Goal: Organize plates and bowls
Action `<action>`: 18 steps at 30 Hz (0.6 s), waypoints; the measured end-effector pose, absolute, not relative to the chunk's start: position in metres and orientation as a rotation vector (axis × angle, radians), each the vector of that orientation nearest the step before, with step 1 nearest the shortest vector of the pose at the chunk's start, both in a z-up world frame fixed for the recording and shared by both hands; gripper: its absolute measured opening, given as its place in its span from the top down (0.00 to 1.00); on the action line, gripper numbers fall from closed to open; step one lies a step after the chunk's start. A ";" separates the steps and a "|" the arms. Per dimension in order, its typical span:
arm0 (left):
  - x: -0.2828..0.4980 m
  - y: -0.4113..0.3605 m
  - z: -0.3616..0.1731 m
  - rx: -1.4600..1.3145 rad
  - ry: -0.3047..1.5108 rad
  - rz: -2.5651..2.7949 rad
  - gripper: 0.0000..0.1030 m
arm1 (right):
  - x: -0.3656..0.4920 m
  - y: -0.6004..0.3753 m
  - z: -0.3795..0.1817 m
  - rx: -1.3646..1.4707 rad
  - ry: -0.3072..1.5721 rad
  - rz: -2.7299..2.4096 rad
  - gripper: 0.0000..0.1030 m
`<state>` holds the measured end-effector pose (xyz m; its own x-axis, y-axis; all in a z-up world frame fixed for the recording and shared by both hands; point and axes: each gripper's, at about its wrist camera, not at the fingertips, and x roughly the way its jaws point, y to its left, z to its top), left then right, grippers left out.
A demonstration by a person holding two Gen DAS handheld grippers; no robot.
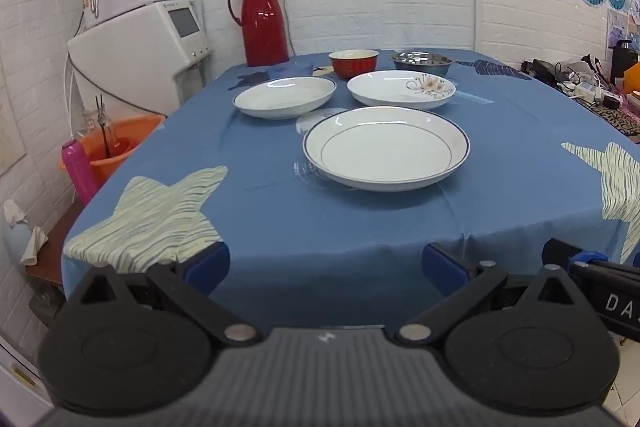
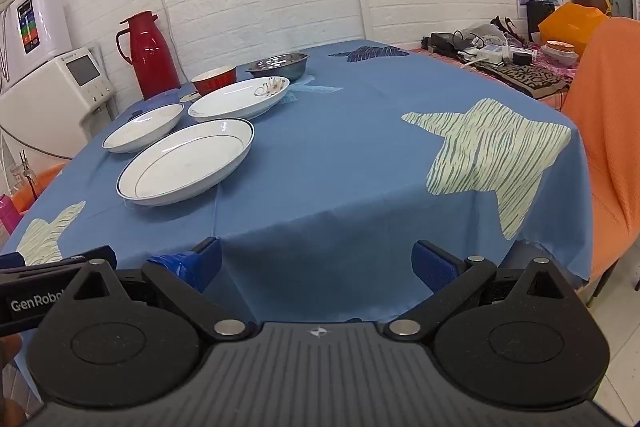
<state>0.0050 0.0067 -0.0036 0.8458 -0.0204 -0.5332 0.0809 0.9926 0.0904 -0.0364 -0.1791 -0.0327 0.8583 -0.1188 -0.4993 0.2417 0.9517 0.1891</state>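
Three white plates lie on the blue tablecloth (image 1: 320, 219): a large blue-rimmed plate (image 1: 386, 148) (image 2: 186, 161) nearest, a smaller blue-rimmed plate (image 1: 285, 96) (image 2: 143, 127) to the far left, and a flower-patterned plate (image 1: 401, 88) (image 2: 239, 97) behind. Further back stand a red bowl (image 1: 353, 63) (image 2: 214, 78) and a steel bowl (image 1: 423, 63) (image 2: 279, 65). My left gripper (image 1: 326, 265) hangs open at the table's near edge, well short of the plates, nothing between its blue pads. My right gripper (image 2: 318, 263) is also open and empty, off the near edge to the right of the plates.
A red thermos jug (image 1: 262, 21) (image 2: 150, 55) stands at the back left corner. White appliances (image 1: 136, 39) and an orange bucket (image 1: 116, 147) sit left of the table. An orange-covered chair (image 2: 608, 131) stands at the right. Cluttered cables and boxes (image 2: 500, 55) fill the far right.
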 end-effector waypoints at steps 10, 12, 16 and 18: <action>0.004 0.002 -0.008 0.116 0.561 -0.047 0.01 | -0.036 -0.177 -0.034 0.260 0.520 -0.189 0.13; 0.004 0.002 -0.008 0.118 0.561 -0.049 0.01 | -0.036 -0.178 -0.034 0.265 0.521 -0.189 0.13; 0.003 0.001 -0.007 0.116 0.560 -0.057 0.01 | -0.037 -0.178 -0.031 0.262 0.516 -0.192 0.13; 0.003 0.001 -0.007 0.116 0.562 -0.059 0.01 | -0.037 -0.178 -0.031 0.261 0.513 -0.194 0.13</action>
